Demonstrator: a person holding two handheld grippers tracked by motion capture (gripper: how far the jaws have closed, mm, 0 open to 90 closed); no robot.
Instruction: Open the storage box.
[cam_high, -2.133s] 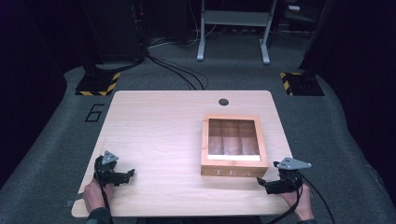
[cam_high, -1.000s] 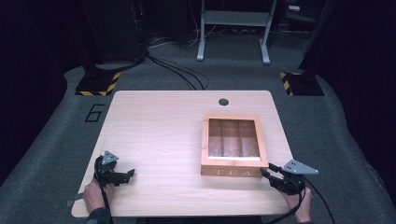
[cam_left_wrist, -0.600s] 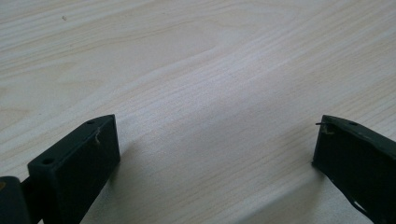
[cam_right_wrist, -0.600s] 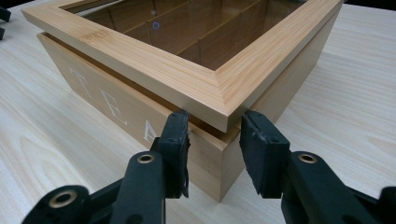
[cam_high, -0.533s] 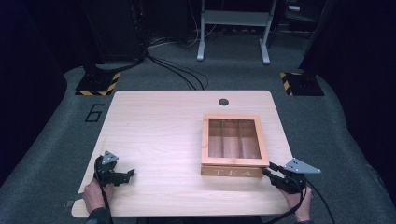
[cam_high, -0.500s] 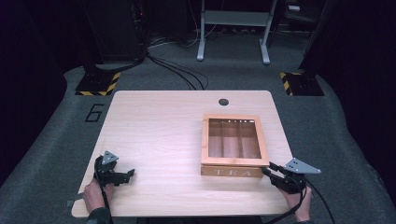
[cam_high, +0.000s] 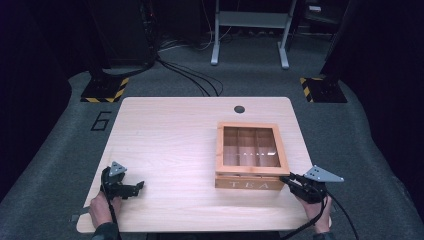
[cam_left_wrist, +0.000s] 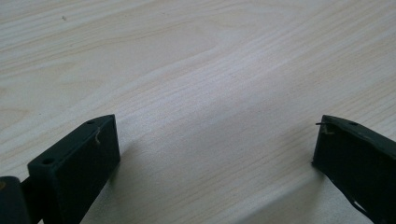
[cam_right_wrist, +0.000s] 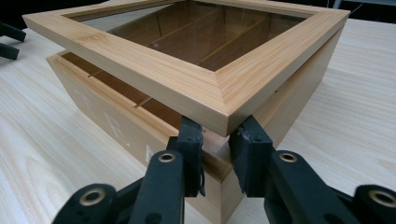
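A: Where's the box?
B: The light wooden tea box with a glass-paned lid sits on the right half of the pale wood desk, its lettered front facing the person, its longer side running front to back.
A: And the grippers?
B: The right gripper has its narrow jaws at the lid's raised near-right corner; whether they pinch it, I cannot tell. The left gripper rests at the near-left, jaws wide, holding nothing.
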